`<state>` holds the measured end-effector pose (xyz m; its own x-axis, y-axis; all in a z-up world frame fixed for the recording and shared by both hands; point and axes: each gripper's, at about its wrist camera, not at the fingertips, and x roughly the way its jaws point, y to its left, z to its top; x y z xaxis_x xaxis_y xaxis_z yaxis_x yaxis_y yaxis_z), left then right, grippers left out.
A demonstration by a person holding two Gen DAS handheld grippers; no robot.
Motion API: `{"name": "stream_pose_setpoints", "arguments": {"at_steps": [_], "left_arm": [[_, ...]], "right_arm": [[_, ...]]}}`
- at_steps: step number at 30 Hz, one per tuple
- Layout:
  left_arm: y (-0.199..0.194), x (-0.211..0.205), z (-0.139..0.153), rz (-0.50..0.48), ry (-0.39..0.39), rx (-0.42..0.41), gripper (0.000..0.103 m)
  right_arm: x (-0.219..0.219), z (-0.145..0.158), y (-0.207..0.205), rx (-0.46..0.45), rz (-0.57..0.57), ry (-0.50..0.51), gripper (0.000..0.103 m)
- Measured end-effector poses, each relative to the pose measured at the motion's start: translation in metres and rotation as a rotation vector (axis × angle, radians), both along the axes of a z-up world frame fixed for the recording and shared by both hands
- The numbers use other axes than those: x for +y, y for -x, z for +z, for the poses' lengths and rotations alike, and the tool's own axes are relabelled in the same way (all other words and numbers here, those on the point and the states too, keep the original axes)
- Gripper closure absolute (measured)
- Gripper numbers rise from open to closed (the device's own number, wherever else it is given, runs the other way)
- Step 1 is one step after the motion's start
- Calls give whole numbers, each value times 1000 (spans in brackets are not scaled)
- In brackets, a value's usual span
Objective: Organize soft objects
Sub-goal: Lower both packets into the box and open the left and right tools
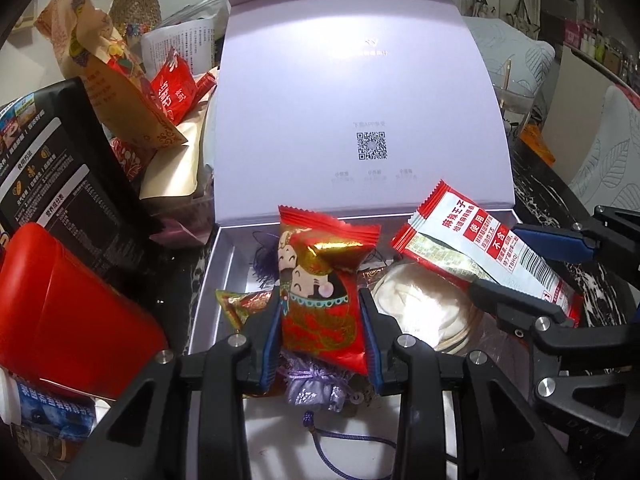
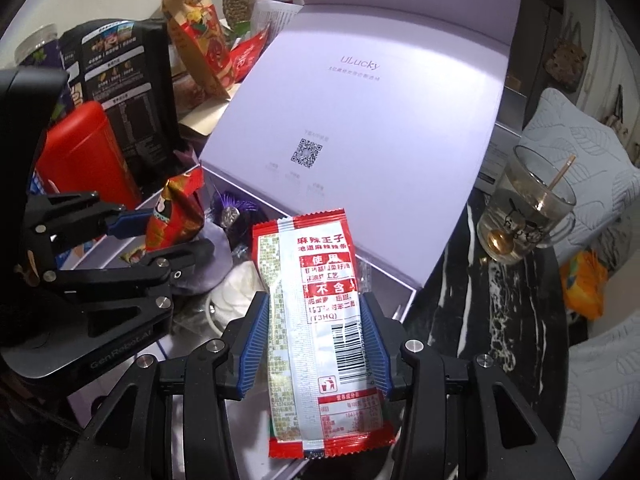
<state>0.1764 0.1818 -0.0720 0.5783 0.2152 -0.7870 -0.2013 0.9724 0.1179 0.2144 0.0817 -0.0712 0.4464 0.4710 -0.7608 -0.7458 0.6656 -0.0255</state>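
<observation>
Left wrist view: left gripper [image 1: 322,340] pinches a red-and-gold snack packet [image 1: 320,284] above the open lavender box [image 1: 224,272]. Right gripper [image 2: 316,344] clamps a red-and-white sachet [image 2: 316,320] over the same box.

Box [image 1: 360,100] pale lilac w/ QR print; snack packet [image 1: 324,292] red-gold, cartoon figures; spicy-strip sachet [image 2: 316,320] red/white w/ barcode; pouch [image 1: 316,392] purple; worktop [image 2: 500,300] black-white marble.

Black left tool [image 1: 322,340], right tool [image 2: 316,344]: blue ribbed pads, silver screws
</observation>
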Motion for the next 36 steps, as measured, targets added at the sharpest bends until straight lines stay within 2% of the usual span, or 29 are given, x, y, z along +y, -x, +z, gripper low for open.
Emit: {"name": "stream_pose_setpoints", "arguments": {"at_steps": [10,12,14,20,25,27,29,31,32,36], "left_arm": [[1,-4,3,-2,-26,19,69],[2,-5,5,3,-23,19,69],[4,-5,7,-4,-16,7,69],[8,-8,12,-21,-4,-12,69],[14,-13,14,-38,22,-10,69],[18,-17,17,-47,7,-17,61],[22,-20,19,-41,-28,-29,40],[26,-20,21,-18,-52,-40,30],[28,-18,23,-11,-45,-46,27],[33,-14,29,7,-31,-53,27]], "right_arm": [[0,2,-1,25,5,-21,51],[-2,5,-2,38,3,-34,42],[-6,9,-3,41,-10,-46,39],[-19,21,-1,29,-40,-69,36],[-22,14,-1,56,-58,-49,36],[-22,14,0,57,-58,-54,36],[-24,14,1,56,-59,-60,36],[-25,16,3,46,-62,-58,37],[-26,17,3,42,-66,-57,37],[-30,22,6,37,-72,-62,37]]}}
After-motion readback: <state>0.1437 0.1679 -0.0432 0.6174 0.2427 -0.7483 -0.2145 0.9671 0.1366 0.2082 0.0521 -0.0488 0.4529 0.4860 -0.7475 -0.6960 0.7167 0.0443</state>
